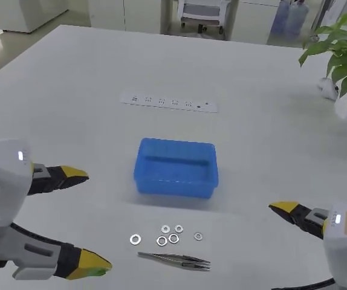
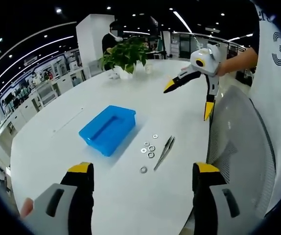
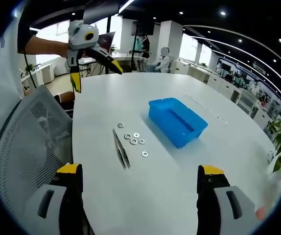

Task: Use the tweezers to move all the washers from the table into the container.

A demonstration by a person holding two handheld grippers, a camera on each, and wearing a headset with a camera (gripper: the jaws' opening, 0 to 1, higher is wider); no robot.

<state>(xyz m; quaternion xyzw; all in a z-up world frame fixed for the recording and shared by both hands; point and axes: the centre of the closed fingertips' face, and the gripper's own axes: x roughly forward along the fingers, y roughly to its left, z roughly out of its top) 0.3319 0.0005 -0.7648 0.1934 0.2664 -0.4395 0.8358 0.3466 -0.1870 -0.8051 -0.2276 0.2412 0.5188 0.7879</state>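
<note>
Several small metal washers [image 1: 164, 236] lie loose on the white table, just in front of a blue plastic container [image 1: 175, 168]. A pair of silver tweezers [image 1: 175, 260] rests flat on the table beside the washers, on the near side. My left gripper [image 1: 86, 220] hovers at the left, open and holding nothing, well left of the washers. At the right my right gripper [image 1: 294, 214] is open too, with one yellow-tipped jaw showing. In the left gripper view the washers [image 2: 149, 148] and tweezers [image 2: 164, 152] lie ahead of the wide-spread jaws; the right gripper view has the tweezers [image 3: 121, 149] left of the container [image 3: 177, 120].
A white power strip [image 1: 169, 103] lies beyond the container. A potted plant [image 1: 343, 54] stands at the far right of the table. A grey mesh chair [image 3: 28, 142] sits at the table's near edge. People are in the room behind.
</note>
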